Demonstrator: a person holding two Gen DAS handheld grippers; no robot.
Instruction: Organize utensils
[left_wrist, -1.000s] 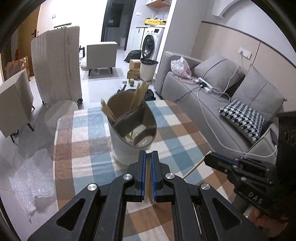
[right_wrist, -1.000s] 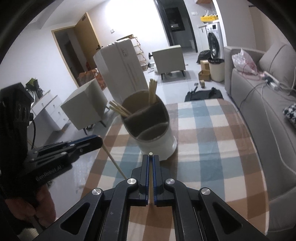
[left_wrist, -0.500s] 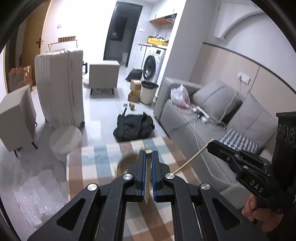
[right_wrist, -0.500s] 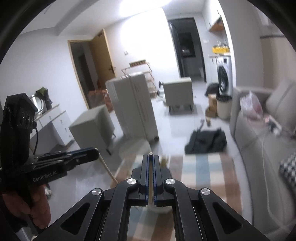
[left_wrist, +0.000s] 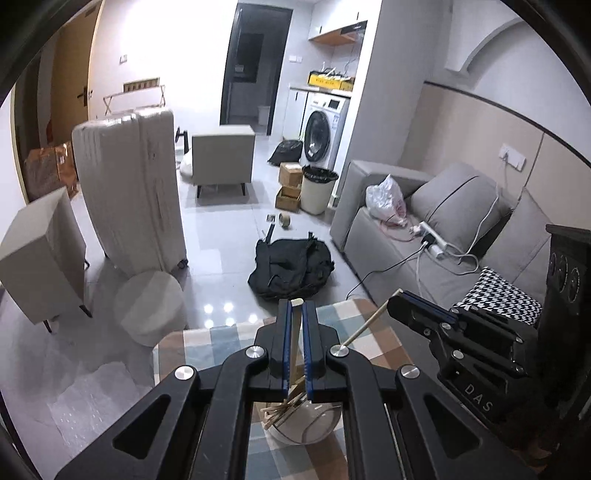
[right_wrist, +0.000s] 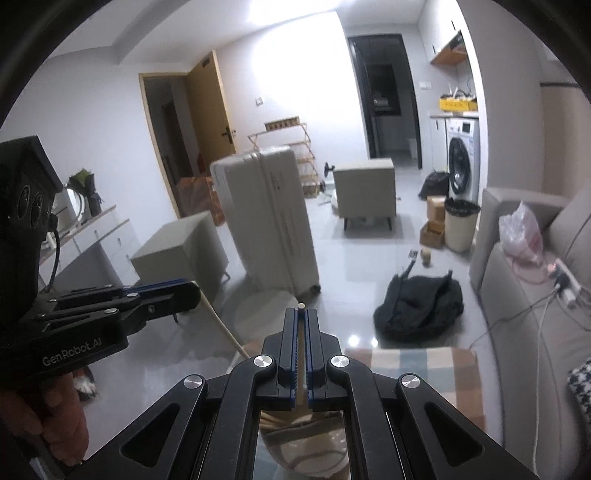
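holding one wooden stick in each gripper, you have both tools raised over the utensil holder (left_wrist: 303, 424), which sits directly below the jaws on the checked tablecloth (left_wrist: 229, 332).

left gripper (left_wrist: 294, 343): the jaws are clenched on a flat, pale wooden chopstick (left_wrist: 294, 332). its squared end projects just past the jaw tips; its lower length runs back between the blue pads (left_wrist: 285, 350) toward the holder beneath. this near-vertical hold appears chosen so the stick can drop end-first into a compartment.

right gripper (right_wrist: 302, 347): the jaws are clenched on a thin, round-tipped stick (right_wrist: 301, 306), seen end-on at the jaw tips. in the left wrist view the same stick (left_wrist: 365, 325) slants down from those jaws toward the holder, so you carry it tilted, not upright.

holder: a pale, smooth, rounded pot with a darker inner divider. several flat wooden sticks (left_wrist: 280, 410) already lean in it, below and just left of the left jaws. which compartment lies under each stick cannot be told, since the gripper bodies hide most of the rim.

materials: the sticks are matte, rigid and slender; expect them to pivot between the ribbed pads if pressed sideways against the rim. the tablecloth is soft fabric in blue, tan and white squares.

judgement: insertion is not yet done; lower each stick straight, then release.
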